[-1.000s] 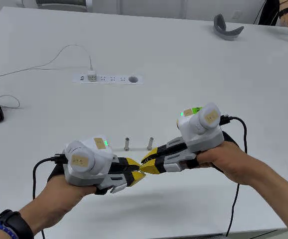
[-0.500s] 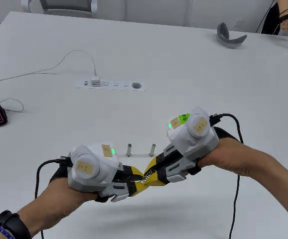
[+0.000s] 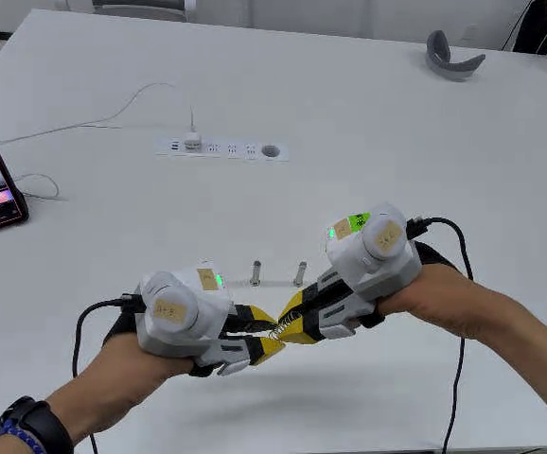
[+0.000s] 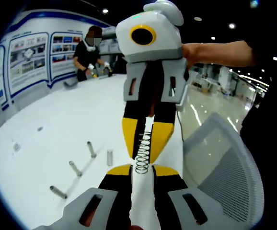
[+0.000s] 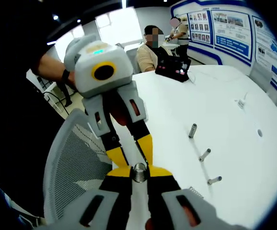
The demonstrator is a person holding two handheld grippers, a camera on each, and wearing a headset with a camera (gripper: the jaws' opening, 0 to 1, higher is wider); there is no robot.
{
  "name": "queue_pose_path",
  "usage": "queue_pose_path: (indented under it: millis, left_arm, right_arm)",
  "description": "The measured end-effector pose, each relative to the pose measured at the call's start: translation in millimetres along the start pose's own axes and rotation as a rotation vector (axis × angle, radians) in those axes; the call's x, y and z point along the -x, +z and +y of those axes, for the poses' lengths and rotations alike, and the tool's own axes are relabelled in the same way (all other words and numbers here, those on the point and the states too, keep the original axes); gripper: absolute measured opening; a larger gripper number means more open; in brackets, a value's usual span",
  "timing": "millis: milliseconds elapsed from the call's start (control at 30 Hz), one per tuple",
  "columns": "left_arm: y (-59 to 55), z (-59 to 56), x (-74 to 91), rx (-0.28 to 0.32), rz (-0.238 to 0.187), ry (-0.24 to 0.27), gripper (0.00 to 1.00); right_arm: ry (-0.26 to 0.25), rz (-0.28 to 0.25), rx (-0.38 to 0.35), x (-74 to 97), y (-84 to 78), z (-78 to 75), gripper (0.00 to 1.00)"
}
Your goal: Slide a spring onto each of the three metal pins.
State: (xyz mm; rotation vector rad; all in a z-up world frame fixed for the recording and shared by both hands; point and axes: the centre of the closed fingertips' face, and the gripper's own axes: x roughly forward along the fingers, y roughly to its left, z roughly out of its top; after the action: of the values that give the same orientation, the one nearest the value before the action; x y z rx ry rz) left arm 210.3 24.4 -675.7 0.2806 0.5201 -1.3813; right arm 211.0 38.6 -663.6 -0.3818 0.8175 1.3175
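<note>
Left gripper and right gripper tip to tip near front edge of bench. I read both pairs of fingers pinching one spring, an end each. Two pins upright just beyond.

The spring was thin bright metal wire, the pins duller grey metal — my left gripper and right gripper wore smooth, slightly glossy white plastic shells — and the table looked matt white.

Spring far end hidden between right tool jaws, apparently.
</note>
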Motion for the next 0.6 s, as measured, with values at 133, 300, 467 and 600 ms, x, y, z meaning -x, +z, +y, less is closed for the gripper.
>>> queue_pose_path:
  millis: [133,300,467,600]
  left_arm:
    - [-6.9,5.3,6.1,0.034,-0.001,0.033,0.19]
    - [-18.2,15.3,12.4,0.051,0.025,0.09,0.29]
    - [-21.7,23.2,21.0,0.078,0.013,0.127,0.3]
    - [-24.9,28.8,25.9,0.104,0.006,0.149,0.32]
  right_arm:
    - [-0.014,-0.007,-0.016,2.0,-1.5,-4.3,0.13]
    - [-0.029,-0.01,-0.032,3.5,-5.9,-8.5,0.13]
    - [-0.034,0.0,-0.039,4.8,-12.1,-10.5,0.13]
    - [-0.038,0.012,-0.044,6.2,-16.6,-12.5,0.13]
